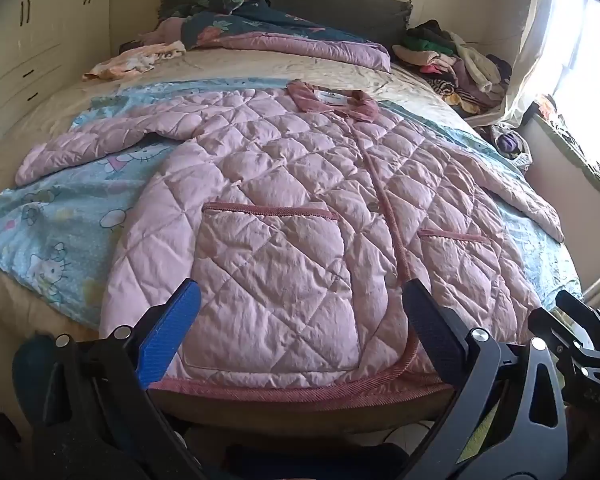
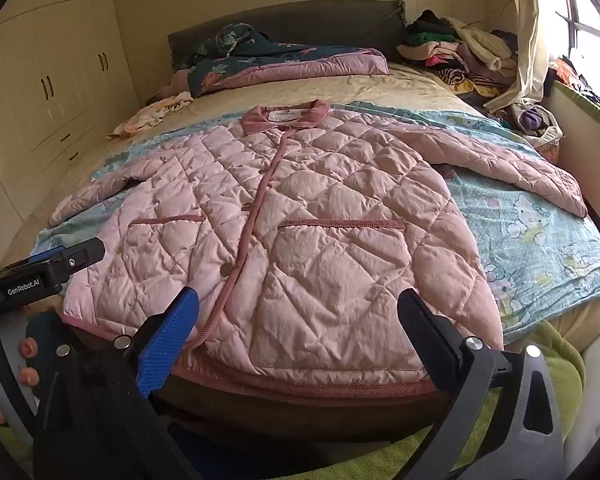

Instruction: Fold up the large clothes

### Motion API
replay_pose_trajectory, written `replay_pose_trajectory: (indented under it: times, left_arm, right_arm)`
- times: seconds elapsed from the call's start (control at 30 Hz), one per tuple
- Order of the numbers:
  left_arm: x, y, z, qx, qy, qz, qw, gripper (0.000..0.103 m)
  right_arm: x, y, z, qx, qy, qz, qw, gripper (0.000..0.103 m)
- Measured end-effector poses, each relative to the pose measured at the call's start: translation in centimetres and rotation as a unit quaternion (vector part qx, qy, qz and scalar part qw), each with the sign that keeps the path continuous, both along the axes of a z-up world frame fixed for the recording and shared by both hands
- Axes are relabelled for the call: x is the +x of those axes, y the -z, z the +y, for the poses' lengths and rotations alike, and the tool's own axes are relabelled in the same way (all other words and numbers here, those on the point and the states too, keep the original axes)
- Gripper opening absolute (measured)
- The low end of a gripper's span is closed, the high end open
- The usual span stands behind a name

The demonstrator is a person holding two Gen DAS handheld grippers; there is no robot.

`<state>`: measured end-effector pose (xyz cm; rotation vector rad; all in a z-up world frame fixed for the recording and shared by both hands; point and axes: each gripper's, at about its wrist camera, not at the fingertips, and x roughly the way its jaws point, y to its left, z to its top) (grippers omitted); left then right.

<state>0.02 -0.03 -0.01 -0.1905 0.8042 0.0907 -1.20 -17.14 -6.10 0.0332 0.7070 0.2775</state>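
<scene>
Open mattress (image 2: 380, 84) lies at frame centre-top between quilted jacket (image 2: 300, 216) and folded bedding (image 2: 292, 66). Clothes pile (image 2: 460, 56) blocks upper right; small garment (image 2: 156, 114) obstructs upper left.

Hem of quilted pink jacket (image 1: 284, 208) partly masked behind both finger pads (image 1: 168, 332). Far sleeve tucked beneath jacket body left of blue finger. Collar label (image 2: 283, 115) print too small to read. Clothes heap (image 2: 460, 56) beyond fingers, items indistinct.
</scene>
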Motion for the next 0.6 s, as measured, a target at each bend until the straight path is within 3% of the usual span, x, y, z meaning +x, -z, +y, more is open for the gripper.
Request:
replay_pose_trajectory:
  times: [0.6]
  left_arm:
    - [-0.04, -0.04, 0.04, -0.005, 0.0, -0.002, 1.0, 0.095]
  right_arm:
    - [-0.02, -0.1, 0.25, -0.002, 0.0, 0.0, 1.0, 0.099]
